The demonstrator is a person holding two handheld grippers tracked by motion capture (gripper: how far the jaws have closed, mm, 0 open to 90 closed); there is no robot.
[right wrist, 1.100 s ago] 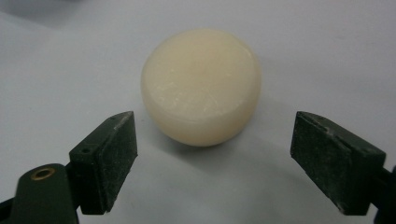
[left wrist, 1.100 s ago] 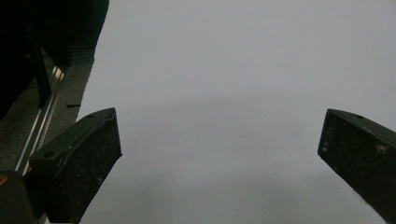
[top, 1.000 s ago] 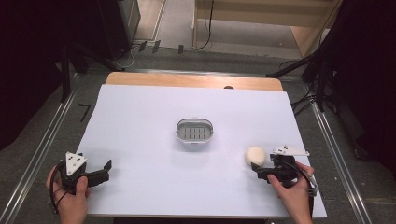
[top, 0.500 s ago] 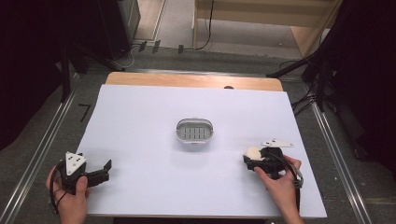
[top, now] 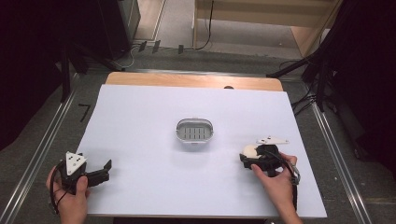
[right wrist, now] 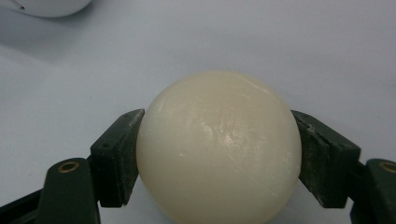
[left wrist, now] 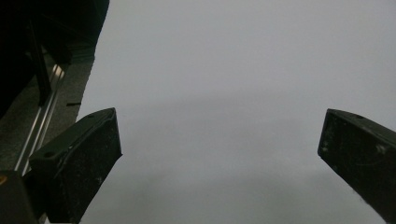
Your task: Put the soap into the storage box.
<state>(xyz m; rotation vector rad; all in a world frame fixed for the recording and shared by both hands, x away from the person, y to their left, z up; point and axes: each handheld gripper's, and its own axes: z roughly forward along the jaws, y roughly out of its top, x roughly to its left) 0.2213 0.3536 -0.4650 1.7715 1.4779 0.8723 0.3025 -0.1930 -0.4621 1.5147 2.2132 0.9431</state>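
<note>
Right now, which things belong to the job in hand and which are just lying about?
In the job:
- cream ball, clamped between the jaws of the right hand-held gripper
- small grey basket, likely its destination

Idle:
- left hand-held gripper, open over bare white table

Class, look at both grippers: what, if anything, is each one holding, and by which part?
The right gripper holds the cream ball, its fingers pressing opposite sides. The left gripper is open, holding nothing.

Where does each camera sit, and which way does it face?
High view: above the near edge, facing forward and down on the table; both hands and tongs show.
Left gripper view: on the left tongs, along open jaws over bare table.
Right gripper view: on the right tongs, jaws against the ball.
Shared: high and right views show the ball.
</note>
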